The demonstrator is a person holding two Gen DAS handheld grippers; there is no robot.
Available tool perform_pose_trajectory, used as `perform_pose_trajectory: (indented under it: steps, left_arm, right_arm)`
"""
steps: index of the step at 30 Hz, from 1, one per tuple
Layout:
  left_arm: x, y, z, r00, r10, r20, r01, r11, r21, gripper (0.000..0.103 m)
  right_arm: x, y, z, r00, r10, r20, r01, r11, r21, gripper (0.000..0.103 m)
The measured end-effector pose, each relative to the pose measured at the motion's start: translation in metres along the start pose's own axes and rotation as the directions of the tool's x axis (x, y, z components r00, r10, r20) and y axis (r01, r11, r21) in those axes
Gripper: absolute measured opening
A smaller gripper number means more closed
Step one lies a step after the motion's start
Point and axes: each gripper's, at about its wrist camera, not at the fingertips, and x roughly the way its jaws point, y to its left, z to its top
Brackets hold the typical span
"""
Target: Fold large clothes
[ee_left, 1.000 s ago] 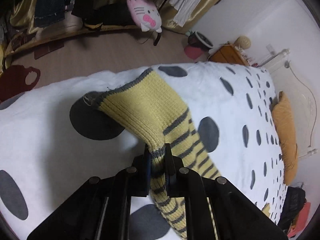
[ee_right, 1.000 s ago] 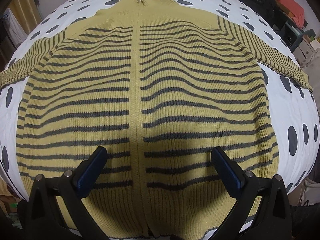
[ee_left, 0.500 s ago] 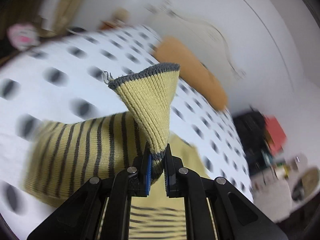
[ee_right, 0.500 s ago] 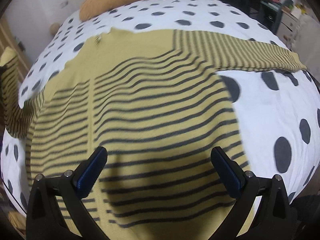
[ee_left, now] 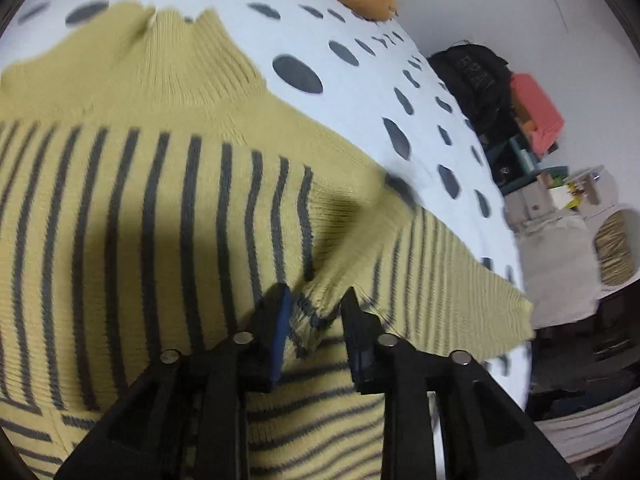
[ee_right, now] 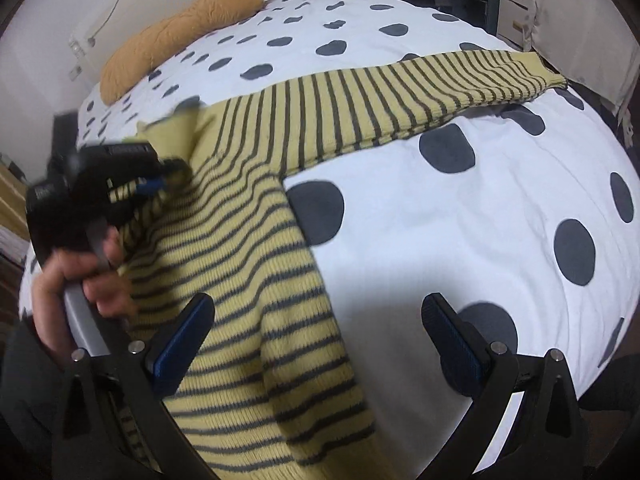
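The left claw (ee_left: 316,312), its jaws just opening, is seen with a striped sleeve cuff (ee_left: 310,320) between them, above the yellow sweater (ee_left: 140,200) spread on the polka-dot bed (ee_left: 360,80).

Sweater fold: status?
Left gripper jaws just opening, sleeve cuff between them. Right gripper open, empty. Sweater flat on bed. Nothing obstructing.
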Motion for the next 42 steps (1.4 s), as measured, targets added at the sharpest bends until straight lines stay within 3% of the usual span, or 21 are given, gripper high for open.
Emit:
perform_pose_trajectory:
  steps: [2,3,4,5,7,10,12,13,15,16,17,21,24,26,28,30,32,33,34,38,42]
  left_arm:
    - [-0.03,0.012,0.004,0.999,-0.035,0.03,0.036,0.999,-0.035,0.045]
    - [-0.048,0.018,0.007,0.997,-0.025,0.071,0.027,0.999,-0.038,0.064]
    - [-0.075,0.029,0.009,0.99,0.017,0.142,-0.012,0.999,-0.039,0.085]
    - [-0.094,0.039,0.008,0.976,0.071,0.205,-0.063,0.997,-0.048,0.092]
    - [-0.13,0.066,0.006,0.928,0.227,0.297,-0.214,0.974,-0.075,0.095]
    - [-0.146,0.107,0.01,0.886,0.393,0.245,-0.382,0.92,-0.093,0.095]
    - [-0.151,0.133,0.008,0.871,0.444,0.212,-0.429,0.896,-0.115,0.095]
    - [-0.158,0.145,0.007,0.866,0.457,0.204,-0.438,0.889,-0.13,0.095]
    - [-0.167,0.163,0.002,0.862,0.466,0.198,-0.444,0.884,-0.147,0.095]
    - [-0.168,0.169,0.0,0.859,0.474,0.192,-0.452,0.88,-0.148,0.095]
    - [-0.164,0.172,0.0,0.856,0.487,0.177,-0.468,0.873,-0.14,0.095]
    - [-0.147,0.167,0.003,0.842,0.519,0.149,-0.515,0.855,-0.068,0.095]
    - [-0.138,0.161,0.004,0.857,0.489,0.165,-0.493,0.87,-0.015,0.095]
    - [-0.123,0.166,0.003,0.852,0.507,0.129,-0.51,0.86,-0.013,0.098]
    - [-0.115,0.163,0.003,0.835,0.532,0.14,-0.538,0.843,0.01,0.103]
    - [-0.111,0.16,0.002,0.82,0.554,0.143,-0.562,0.827,0.024,0.103]
    - [-0.11,0.16,0.002,0.819,0.555,0.146,-0.563,0.826,0.018,0.103]
    - [-0.11,0.161,0.002,0.819,0.554,0.147,-0.562,0.827,0.016,0.103]
    - [-0.109,0.161,0.002,0.818,0.556,0.149,-0.564,0.825,0.018,0.103]
    - [-0.109,0.159,0.0,0.811,0.563,0.156,-0.573,0.819,0.025,0.103]
    - [-0.108,0.159,0.001,0.809,0.568,0.152,-0.577,0.816,0.021,0.103]
  right_arm:
    - [0.004,0.003,0.011,0.999,0.039,0.006,-0.039,0.999,0.016,0.103]
    - [0.009,0.008,0.02,0.997,0.072,0.009,-0.072,0.997,0.023,0.103]
    - [0.014,0.016,0.028,0.993,0.118,0.01,-0.118,0.993,0.028,0.103]
    - [0.022,0.025,0.037,0.986,0.165,0.003,-0.165,0.986,0.029,0.103]
    - [0.046,0.052,0.056,0.97,0.242,-0.024,-0.242,0.97,0.012,0.103]
    - [0.096,0.087,0.083,0.967,0.239,-0.092,-0.241,0.97,-0.017,0.102]
    - [0.127,0.105,0.099,0.959,0.259,-0.115,-0.261,0.965,-0.008,0.096]
    - [0.133,0.108,0.104,0.959,0.258,-0.117,-0.26,0.965,-0.003,0.089]
    - [0.136,0.12,0.115,0.955,0.288,-0.067,-0.29,0.957,-0.029,0.053]
    - [0.138,0.124,0.118,0.952,0.299,-0.066,-0.303,0.951,-0.054,0.014]
    - [0.145,0.128,0.124,0.957,0.277,-0.09,-0.283,0.957,-0.067,0.01]
    - [0.136,0.115,0.134,0.956,0.28,-0.09,-0.287,0.955,-0.078,0.01]
    - [0.114,0.093,0.131,0.965,0.257,-0.051,-0.26,0.963,-0.075,0.01]
    - [0.131,0.078,0.128,0.975,0.194,-0.107,-0.2,0.979,-0.049,0.012]
    - [0.155,0.063,0.123,0.956,0.232,-0.182,-0.238,0.971,-0.011,0.014]
    - [0.144,0.052,0.129,0.942,0.289,-0.17,-0.288,0.957,0.029,0.024]
    - [0.119,0.034,0.136,0.969,0.222,-0.112,-0.221,0.975,0.028,0.051]
    - [0.107,0.02,0.138,0.976,0.205,-0.076,-0.203,0.978,0.037,0.057]
    - [0.095,0.002,0.139,0.981,0.19,-0.037,-0.187,0.981,0.056,0.063]
    - [0.058,-0.101,0.152,0.996,0.053,0.068,-0.066,0.975,0.211,0.068]
    - [0.048,-0.21,0.166,0.991,-0.093,0.093,0.047,0.912,0.409,0.068]
